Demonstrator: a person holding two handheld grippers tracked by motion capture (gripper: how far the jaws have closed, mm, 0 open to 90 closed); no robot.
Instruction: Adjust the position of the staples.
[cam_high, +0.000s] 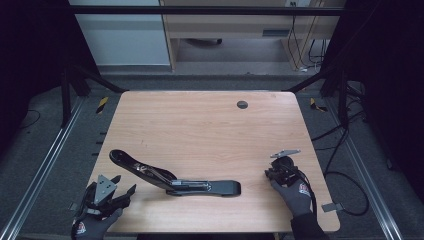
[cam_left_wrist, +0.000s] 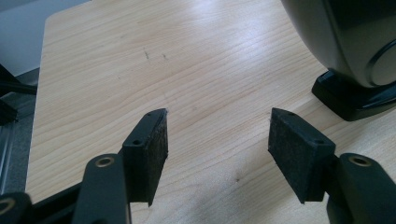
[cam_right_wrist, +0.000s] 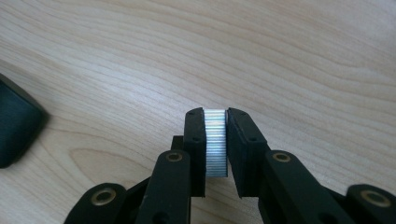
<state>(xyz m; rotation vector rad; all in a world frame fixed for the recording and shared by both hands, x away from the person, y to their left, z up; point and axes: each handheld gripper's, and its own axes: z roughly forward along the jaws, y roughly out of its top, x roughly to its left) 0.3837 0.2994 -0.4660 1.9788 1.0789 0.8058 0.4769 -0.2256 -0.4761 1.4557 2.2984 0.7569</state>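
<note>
High view: an opened black stapler (cam_high: 175, 180) lies on the wooden table (cam_high: 210, 125), between both grippers. Left gripper view: the left gripper (cam_left_wrist: 217, 140) gapes, holding nothing. Right gripper view: the right gripper (cam_right_wrist: 215, 142) clenches a strip of staples (cam_right_wrist: 215, 142), just above the table.

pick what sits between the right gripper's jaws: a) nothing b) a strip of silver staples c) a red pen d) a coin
b: in the right gripper view the right gripper has its black pads closed against a ribbed silver strip of staples.
</note>
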